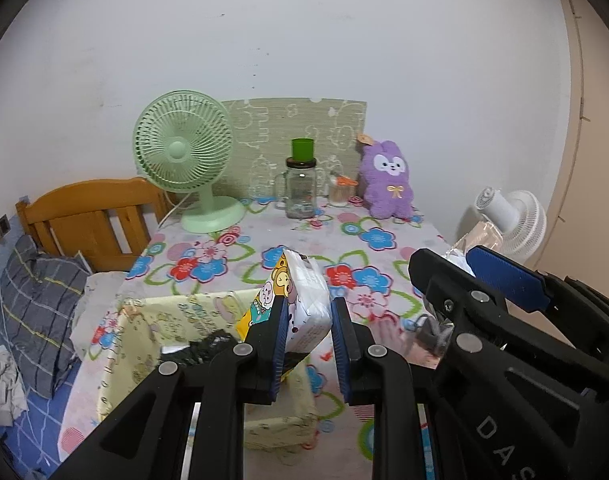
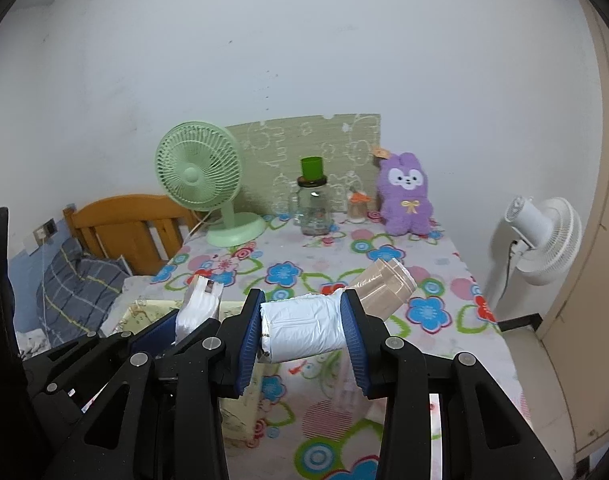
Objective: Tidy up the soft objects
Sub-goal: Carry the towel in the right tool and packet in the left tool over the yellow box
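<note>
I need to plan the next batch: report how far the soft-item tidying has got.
Done: something dark already lies in the yellow fabric bin. In hand: the left claw grips a cartoon-print tissue pack over the bin, and the right claw grips a white plastic-wrapped roll. Left: a beige roll still on the table, and possibly the purple plush.

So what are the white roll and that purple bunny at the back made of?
The white roll, clamped in the right gripper, looks like thin, slightly glossy plastic film: it creases and shines, though what it wraps is hidden. The purple bunny looks like fuzzy plush fabric, matte with a nubby pile.
</note>
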### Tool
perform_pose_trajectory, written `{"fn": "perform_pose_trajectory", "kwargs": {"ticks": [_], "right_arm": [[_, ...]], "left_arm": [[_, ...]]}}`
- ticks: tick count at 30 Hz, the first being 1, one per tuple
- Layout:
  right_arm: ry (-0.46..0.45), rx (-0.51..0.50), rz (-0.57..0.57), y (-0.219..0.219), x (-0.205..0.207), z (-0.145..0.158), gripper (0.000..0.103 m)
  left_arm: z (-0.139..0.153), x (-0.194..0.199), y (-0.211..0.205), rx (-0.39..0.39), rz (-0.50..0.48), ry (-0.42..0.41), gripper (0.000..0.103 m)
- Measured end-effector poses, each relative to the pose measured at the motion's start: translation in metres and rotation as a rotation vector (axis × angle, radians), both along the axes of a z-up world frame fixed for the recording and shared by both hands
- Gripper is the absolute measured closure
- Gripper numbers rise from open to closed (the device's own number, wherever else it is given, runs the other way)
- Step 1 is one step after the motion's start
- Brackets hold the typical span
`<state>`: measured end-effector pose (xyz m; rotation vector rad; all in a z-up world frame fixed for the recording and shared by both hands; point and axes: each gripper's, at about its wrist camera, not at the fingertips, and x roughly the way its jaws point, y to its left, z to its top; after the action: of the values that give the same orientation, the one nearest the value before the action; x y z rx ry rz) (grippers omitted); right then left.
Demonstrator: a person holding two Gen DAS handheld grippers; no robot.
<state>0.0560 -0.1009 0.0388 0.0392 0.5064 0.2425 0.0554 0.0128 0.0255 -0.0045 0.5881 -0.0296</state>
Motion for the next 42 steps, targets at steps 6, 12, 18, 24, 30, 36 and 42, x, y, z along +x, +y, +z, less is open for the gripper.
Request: {"fn": "perform_pose_trajectory", "kwargs": {"ticks": [6,12,18,24,30,36,42], "right_arm": [[0.014,-0.003,0.034,0.021,0.009,-0.004,0.061],[0.019,-0.013,0.065,0.040,0.014,-0.008,0.061],[0.039,-0.017,0.106,0.061,0.022,-0.018,0.061],[0.058,-0.023,0.153,0.081,0.028,-0.027,0.061],[0.068,-0.030,0.196,0.101,0.031,-0.033,0.061],[0.094,-0.035,0.232,0.118,0.033,-0.044,0.061],[0.127,-0.044,0.252,0.131,0.036,-0.055,0.061]], "left_arm": [[-0.004,0.007,0.020,0.006,0.019,0.010,0.083],[-0.011,0.013,0.040,0.007,0.046,0.030,0.083],[-0.022,0.016,0.060,0.012,0.082,0.060,0.083],[-0.032,0.017,0.076,0.017,0.114,0.093,0.083],[-0.041,0.018,0.094,0.016,0.137,0.120,0.083],[-0.054,0.019,0.108,0.026,0.152,0.164,0.082],[-0.068,0.020,0.120,0.025,0.158,0.203,0.081]]}}
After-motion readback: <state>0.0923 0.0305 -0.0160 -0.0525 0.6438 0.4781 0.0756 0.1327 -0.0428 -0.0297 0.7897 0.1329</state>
